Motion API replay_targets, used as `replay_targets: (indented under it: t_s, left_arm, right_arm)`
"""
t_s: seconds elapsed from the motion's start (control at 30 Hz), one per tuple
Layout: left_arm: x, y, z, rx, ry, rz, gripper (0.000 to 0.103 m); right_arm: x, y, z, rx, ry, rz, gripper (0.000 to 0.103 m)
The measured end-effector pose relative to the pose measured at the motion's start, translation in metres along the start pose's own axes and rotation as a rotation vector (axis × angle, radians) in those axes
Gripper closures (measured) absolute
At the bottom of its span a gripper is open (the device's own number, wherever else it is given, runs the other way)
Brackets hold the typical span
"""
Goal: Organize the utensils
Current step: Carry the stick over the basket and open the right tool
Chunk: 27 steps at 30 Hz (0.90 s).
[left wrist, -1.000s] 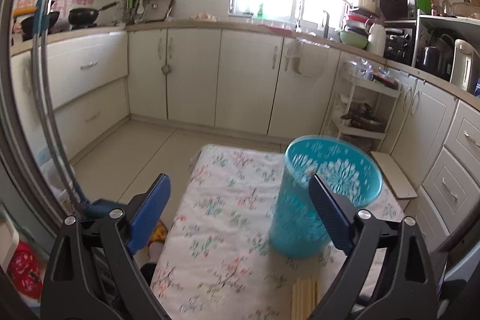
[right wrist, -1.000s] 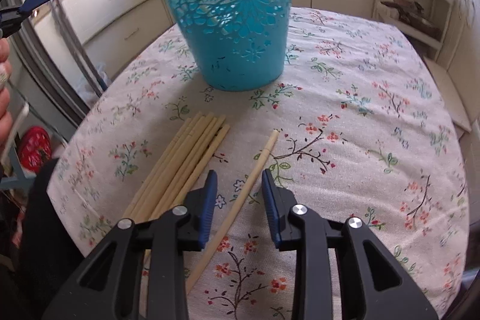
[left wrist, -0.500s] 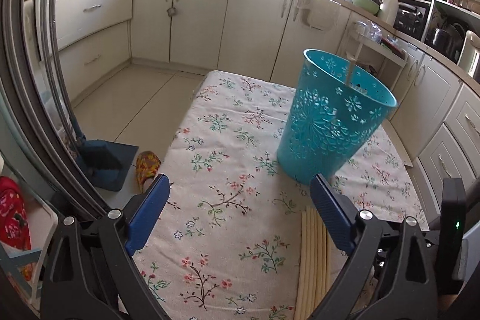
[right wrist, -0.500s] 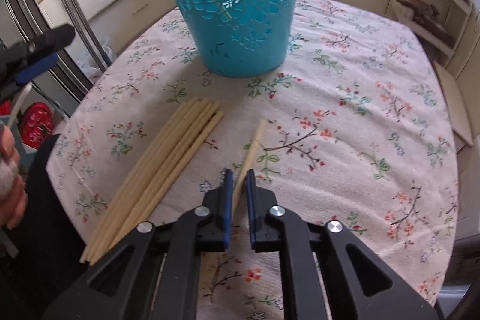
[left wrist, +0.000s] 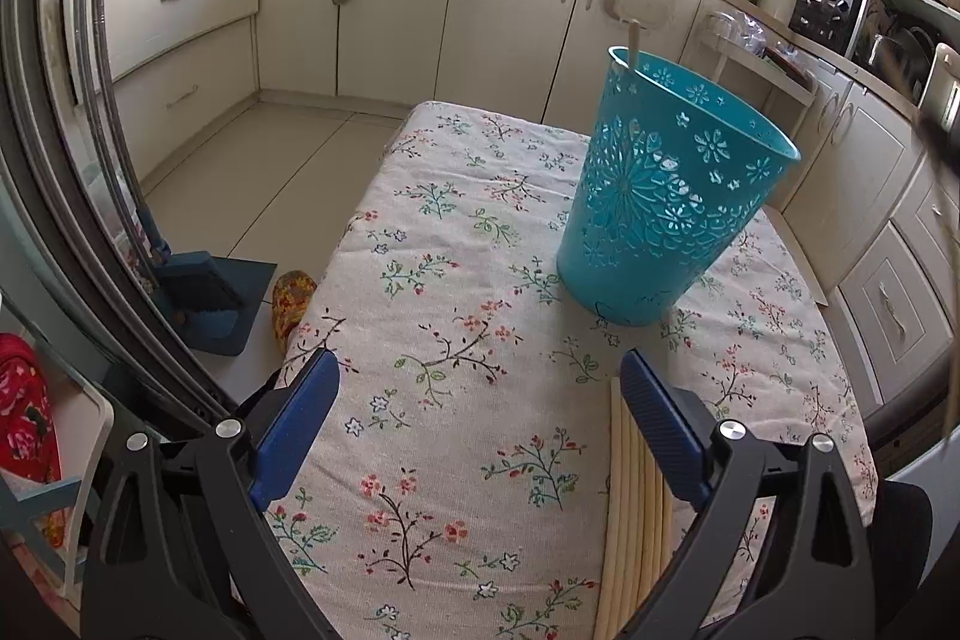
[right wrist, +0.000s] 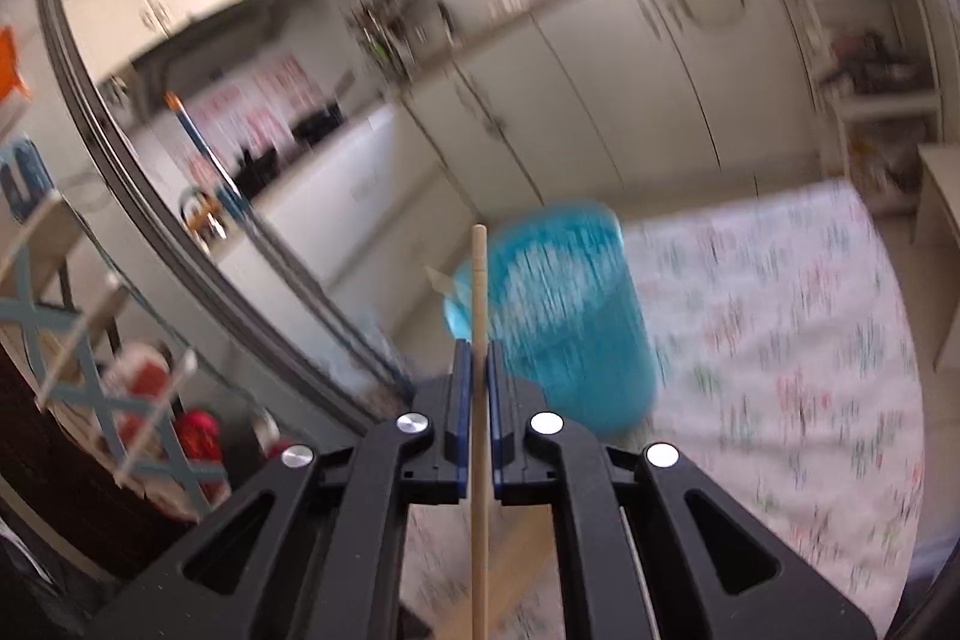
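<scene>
Chopstick (right wrist: 478, 280) clamped in right hand-held gripper (right wrist: 478, 358) — left hand-held gripper (left wrist: 480, 394) gapes, empty.

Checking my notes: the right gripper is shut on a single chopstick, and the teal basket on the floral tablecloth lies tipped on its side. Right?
Not quite. The teal basket stands upright on the floral tablecloth, as the left wrist view shows. The right gripper is indeed shut on a single chopstick.

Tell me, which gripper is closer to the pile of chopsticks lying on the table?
Left. The left gripper hangs open just above the pile of chopsticks, one finger over its near end. The right gripper is lifted away, clamping a single chopstick near the blue basket.
</scene>
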State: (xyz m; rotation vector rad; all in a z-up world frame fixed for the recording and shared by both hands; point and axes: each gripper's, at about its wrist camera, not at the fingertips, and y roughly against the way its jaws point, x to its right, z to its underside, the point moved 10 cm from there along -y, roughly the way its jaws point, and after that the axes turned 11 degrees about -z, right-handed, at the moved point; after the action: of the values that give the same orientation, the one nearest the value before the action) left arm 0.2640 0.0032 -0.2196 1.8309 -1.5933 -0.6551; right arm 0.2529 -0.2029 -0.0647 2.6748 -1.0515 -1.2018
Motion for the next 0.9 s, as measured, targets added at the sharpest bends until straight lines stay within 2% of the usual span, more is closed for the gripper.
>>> replay_targets:
  t_s: [0.1, 0.2, 0.33, 0.47, 0.63, 0.77, 0.9]
  left_arm:
    - [0.006, 0.002, 0.004, -0.011, -0.012, 0.005, 0.012]
    - [0.01, 0.007, 0.006, -0.012, -0.017, 0.013, 0.012]
    - [0.014, 0.015, 0.005, -0.003, -0.029, 0.01, 0.011]
    - [0.014, 0.018, 0.003, 0.007, -0.044, -0.003, 0.011]
    - [0.013, 0.017, 0.002, 0.012, -0.05, -0.01, 0.011]
    - [0.012, 0.017, 0.003, 0.011, -0.051, -0.012, 0.011]
    - [0.012, 0.019, 0.003, 0.02, -0.052, -0.016, 0.011]
  right_arm:
    - [-0.013, -0.006, -0.052, 0.136, 0.062, 0.017, 0.097]
    - [-0.012, -0.028, -0.095, 0.263, 0.116, 0.08, 0.097]
    - [0.006, -0.062, -0.11, 0.33, 0.16, 0.206, 0.097]
    - [0.035, -0.093, -0.083, 0.282, 0.167, 0.292, 0.097]
    - [0.054, -0.111, -0.046, 0.19, 0.17, 0.323, 0.097]
    - [0.052, -0.111, -0.026, 0.134, 0.2, 0.326, 0.097]
    - [0.042, -0.093, -0.013, 0.131, 0.204, 0.316, 0.093]
